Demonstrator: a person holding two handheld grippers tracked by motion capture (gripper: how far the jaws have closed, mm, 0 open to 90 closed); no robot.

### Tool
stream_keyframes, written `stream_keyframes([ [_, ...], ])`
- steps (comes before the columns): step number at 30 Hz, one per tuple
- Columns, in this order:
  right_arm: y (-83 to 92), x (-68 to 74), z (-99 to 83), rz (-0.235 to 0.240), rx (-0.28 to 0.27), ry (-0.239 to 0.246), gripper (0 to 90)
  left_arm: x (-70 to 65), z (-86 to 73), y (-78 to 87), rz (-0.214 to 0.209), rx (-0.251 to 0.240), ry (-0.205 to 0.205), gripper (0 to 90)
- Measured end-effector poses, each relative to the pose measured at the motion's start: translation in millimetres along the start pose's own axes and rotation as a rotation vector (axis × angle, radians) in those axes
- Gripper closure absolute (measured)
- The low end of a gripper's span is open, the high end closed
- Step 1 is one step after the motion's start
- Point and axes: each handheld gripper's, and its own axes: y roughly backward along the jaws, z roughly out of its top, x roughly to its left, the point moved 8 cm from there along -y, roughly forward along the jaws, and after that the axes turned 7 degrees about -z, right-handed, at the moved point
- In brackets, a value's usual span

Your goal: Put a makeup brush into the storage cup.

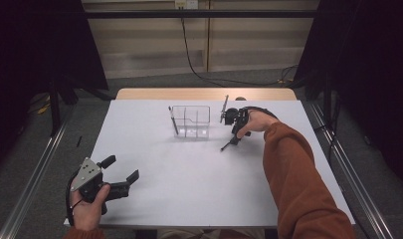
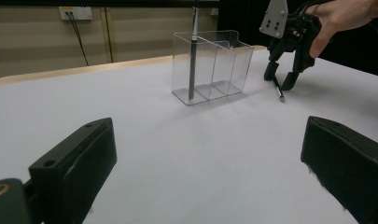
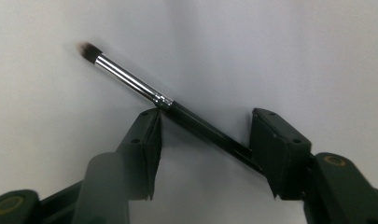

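Right gripper view: slim black brush (image 3: 177,112), chrome ferrule, seemingly soft bristles.

We see the white table (image 1: 189,189) evenly lit, surroundings dark; near jaws blur, soft shadows below.

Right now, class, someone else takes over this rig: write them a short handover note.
Left tool: open, holding nothing, near the table's front left corner.
Right tool: jaws astride the makeup brush lying flat on the table right of the clear organizer; pads not yet pressing on it.
Done: one brush stands upright in the organizer's end compartment.
Left: probably close on the lying brush, lift it, and stand it in the organizer.
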Motion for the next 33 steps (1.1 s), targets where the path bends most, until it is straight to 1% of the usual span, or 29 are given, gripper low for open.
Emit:
stream_keyframes([
  [1,0.3,-1.1,-0.8,0.003,-0.006,-0.018,48.8,0.1,-0.3,0.3,0.0,0.002,-0.001,3.3],
  [2,0.8,-2.1,-0.7,0.001,-0.003,-0.018,50.9,0.0,-0.4,0.4,0.001,0.001,0.003,3.3],
  [4,0.5,-0.8,0.8,-0.003,0.006,0.0,54.1,0.0,-0.6,0.7,0.0,0.002,0.0,3.4],
  [6,1.9,-0.8,-0.2,0.002,0.02,-0.005,59.1,-0.2,-0.6,0.1,0.003,0.002,0.0,3.3],
  [7,1.8,-1.2,-0.2,0.002,0.022,0.006,61.4,-0.6,-0.6,0.0,0.001,0.002,-0.001,3.3],
  [9,2.6,0.4,0.0,0.005,0.04,0.008,67.3,-0.7,-0.7,0.1,0.002,0.003,-0.001,3.3],
  [12,3.1,0.1,-0.7,0.01,0.038,0.009,72.2,0.0,-0.8,1.2,0.002,0.005,-0.003,3.3],
  [13,2.8,-0.8,-1.0,0.015,0.022,0.006,76.2,0.1,-0.8,1.3,0.003,0.005,-0.004,3.3],
  [14,2.9,-0.4,-1.6,0.021,0.019,0.003,79.1,0.2,-1.0,1.1,0.002,0.004,-0.002,3.3],
  [16,3.2,0.2,-2.1,0.019,0.025,0.015,83.3,0.2,-1.1,0.9,0.002,0.005,-0.002,3.3],
  [17,2.5,1.4,-1.5,0.023,0.02,0.023,84.5,0.1,-1.0,0.6,0.002,0.004,-0.001,3.4],
  [18,3.3,1.4,-1.8,0.019,0.031,0.026,84.6,-0.2,-0.9,0.2,0.001,0.003,0.002,3.3],
  [20,3.1,1.2,-1.3,0.015,0.034,0.032,84.6,-0.5,-0.7,0.5,0.001,0.003,0.001,3.3],
  [23,3.5,1.3,-1.6,0.017,0.038,0.015,84.8,-0.1,-0.7,0.8,0.001,0.003,0.001,3.3],
  [24,3.1,1.1,-1.5,0.019,0.027,0.001,84.8,0.0,-0.7,0.8,0.002,0.003,0.002,3.4],
  [27,3.4,0.8,-2.1,0.021,0.021,-0.018,84.8,0.0,-0.5,0.4,0.002,0.003,0.001,3.3],
  [29,4.2,0.0,-3.7,0.036,0.008,-0.049,84.9,0.1,-0.4,0.1,0.003,0.003,0.0,3.3],
  [30,4.1,-0.1,-3.7,0.037,-0.006,-0.061,84.9,0.2,-0.3,0.0,0.004,0.002,0.0,3.4],
  [32,6.0,0.2,-4.5,0.033,-0.016,-0.061,84.9,0.5,-0.3,-0.5,0.003,0.002,-0.001,3.4],
  [33,7.7,0.9,-4.3,0.038,-0.032,-0.064,85.0,0.5,-0.2,-0.8,0.002,0.002,-0.001,3.4],
])
